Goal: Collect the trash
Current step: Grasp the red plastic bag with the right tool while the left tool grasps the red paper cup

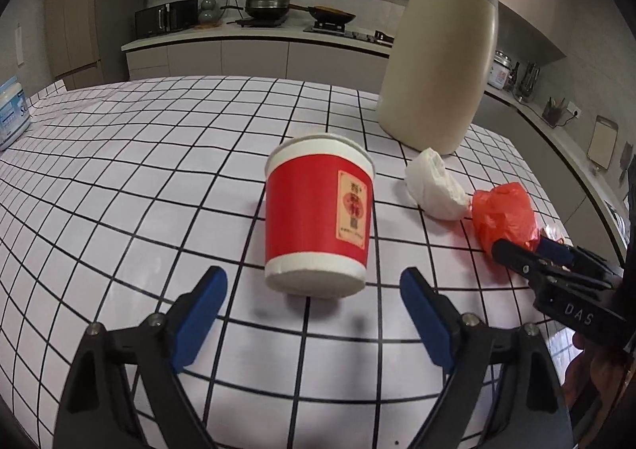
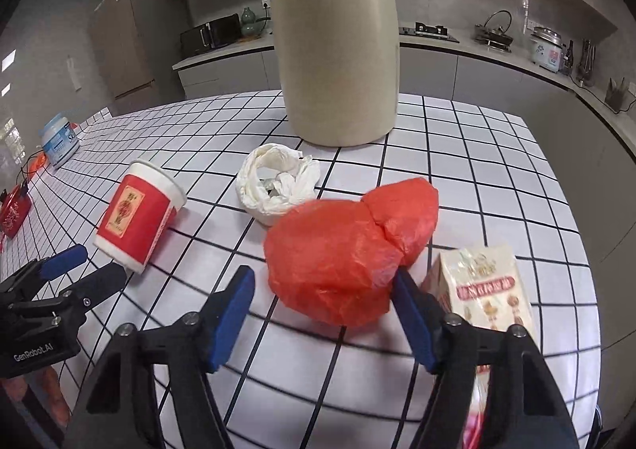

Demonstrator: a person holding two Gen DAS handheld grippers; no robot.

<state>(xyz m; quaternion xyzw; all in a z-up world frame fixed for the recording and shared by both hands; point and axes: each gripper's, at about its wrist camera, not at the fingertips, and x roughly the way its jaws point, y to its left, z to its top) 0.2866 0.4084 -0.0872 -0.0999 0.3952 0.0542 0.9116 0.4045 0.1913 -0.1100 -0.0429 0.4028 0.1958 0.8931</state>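
Note:
A red paper cup (image 1: 318,216) stands upside down on the checked table, just ahead of my open, empty left gripper (image 1: 314,290). It also shows in the right wrist view (image 2: 137,216). A crumpled white tissue (image 1: 435,186) (image 2: 278,180) and a crumpled red plastic bag (image 1: 503,216) (image 2: 346,254) lie to its right. My right gripper (image 2: 324,286) is open, its fingers on either side of the near edge of the red bag, the right finger touching it. The right gripper also shows in the left wrist view (image 1: 528,250).
A tall beige bin with a grey swing lid (image 1: 441,51) (image 2: 338,39) stands at the back of the table. A small printed carton (image 2: 483,286) lies by my right finger. A white-blue tub (image 1: 12,115) (image 2: 59,142) sits at the far left edge. Kitchen counters run behind.

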